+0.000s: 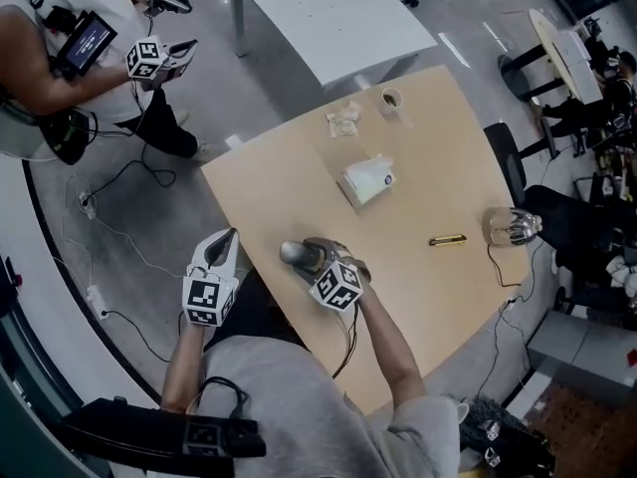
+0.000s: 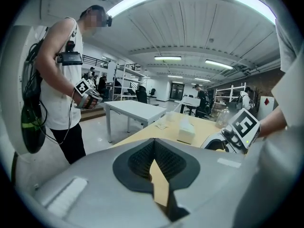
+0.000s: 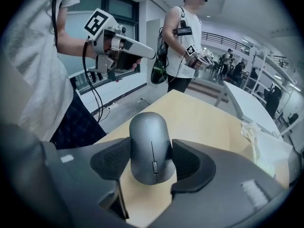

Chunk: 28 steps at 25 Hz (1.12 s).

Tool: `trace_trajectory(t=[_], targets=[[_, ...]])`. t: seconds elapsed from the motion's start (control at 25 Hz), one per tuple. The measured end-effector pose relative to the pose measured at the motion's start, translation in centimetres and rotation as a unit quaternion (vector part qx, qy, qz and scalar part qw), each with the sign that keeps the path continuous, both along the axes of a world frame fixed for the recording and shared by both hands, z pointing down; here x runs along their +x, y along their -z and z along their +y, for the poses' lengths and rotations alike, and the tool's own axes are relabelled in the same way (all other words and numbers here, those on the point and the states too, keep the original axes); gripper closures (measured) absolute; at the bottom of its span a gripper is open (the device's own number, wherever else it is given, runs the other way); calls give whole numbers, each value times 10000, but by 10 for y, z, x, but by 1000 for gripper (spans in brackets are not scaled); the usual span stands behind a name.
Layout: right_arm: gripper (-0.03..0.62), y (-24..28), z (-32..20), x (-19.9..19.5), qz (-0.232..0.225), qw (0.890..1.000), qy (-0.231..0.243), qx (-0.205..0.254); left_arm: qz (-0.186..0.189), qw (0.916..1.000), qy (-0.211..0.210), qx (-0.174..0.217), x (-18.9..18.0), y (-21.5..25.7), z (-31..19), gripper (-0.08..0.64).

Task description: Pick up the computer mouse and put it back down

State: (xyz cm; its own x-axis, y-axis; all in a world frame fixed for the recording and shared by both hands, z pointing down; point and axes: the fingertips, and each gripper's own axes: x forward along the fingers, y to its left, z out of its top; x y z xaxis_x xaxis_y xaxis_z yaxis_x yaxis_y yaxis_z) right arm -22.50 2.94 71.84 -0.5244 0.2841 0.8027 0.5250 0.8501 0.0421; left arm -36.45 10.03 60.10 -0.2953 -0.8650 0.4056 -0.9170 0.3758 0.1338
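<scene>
A grey computer mouse [image 3: 151,146] sits between the dark pads of my right gripper [image 3: 151,164], which is shut on its sides, scroll wheel toward the camera. In the head view the mouse [image 1: 296,254] is held over the near left part of the wooden table [image 1: 428,167]; whether it touches the top is not clear. My left gripper [image 1: 229,239] hangs off the table's left edge over the floor. Its jaws meet at the tips with nothing between them [image 2: 153,152]. It also shows in the right gripper view, upper left [image 3: 142,52].
On the table lie a white tissue box [image 1: 368,179], crumpled paper [image 1: 344,119], a cup [image 1: 391,98], a yellow pen-like thing [image 1: 448,239] and a glass jar [image 1: 513,227]. A white table [image 1: 328,13] stands behind. Another person [image 1: 60,58] with grippers stands at upper left; cables lie on the floor.
</scene>
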Motion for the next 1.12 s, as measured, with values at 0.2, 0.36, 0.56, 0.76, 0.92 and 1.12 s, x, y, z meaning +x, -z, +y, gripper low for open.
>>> trace_trajectory(t=[0.2,0.36,0.56,0.76,0.92,1.12], targets=[[314,-12,8,-13,101,9988,442,178,71,9998,146,-87,-11,-8,6,540],[314,-23,15,-21,181,9968,748,203,134,9997,163,-139,-15,-17,4,540],[314,-39,25,-26,324,9909,1254,370,185,9995,150,-197,-19,-22,0,540],[314,-64,19,-30,415,9862,1531,473,197,9995,155,-214,-24,-40,-10,540],[313,-62,23,-27,475,9840,1641,508,190,9994,164,-258,-23,-31,-7,540],[313,-67,26,-27,550,9822,1724,496,205,9992,195,-295,-29,-29,-5,540]])
